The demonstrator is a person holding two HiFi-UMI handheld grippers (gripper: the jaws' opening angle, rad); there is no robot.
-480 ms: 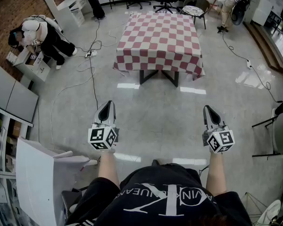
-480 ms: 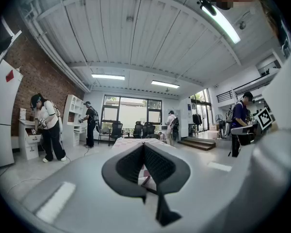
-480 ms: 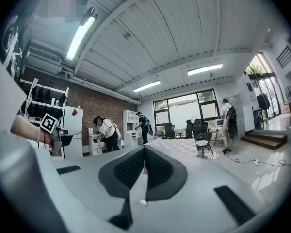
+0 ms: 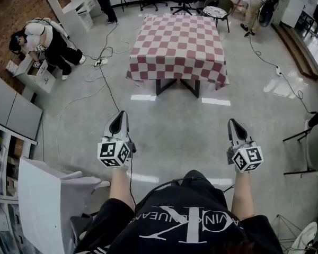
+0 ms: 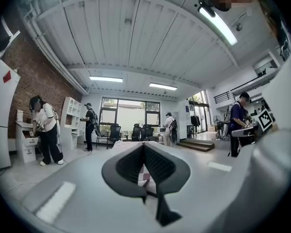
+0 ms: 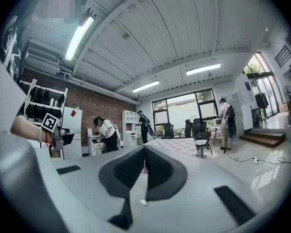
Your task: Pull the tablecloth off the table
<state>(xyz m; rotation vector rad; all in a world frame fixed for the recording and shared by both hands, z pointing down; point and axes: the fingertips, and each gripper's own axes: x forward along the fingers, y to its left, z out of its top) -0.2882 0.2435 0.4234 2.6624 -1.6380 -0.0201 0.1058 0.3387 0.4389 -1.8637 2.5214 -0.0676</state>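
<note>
**Checked cloth in place, both grippers closed on nothing**

At far left a person bent over a white box; I couldn't make out its contents. The left hand-held gripper hovered closed and empty. Well ahead, the checked tablecloth covered the tabletop completely. The right hand-held gripper was likewise closed and empty.

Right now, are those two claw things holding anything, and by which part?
Nothing is held. The left gripper and right gripper are both shut and empty, well short of the checked tablecloth.
</note>
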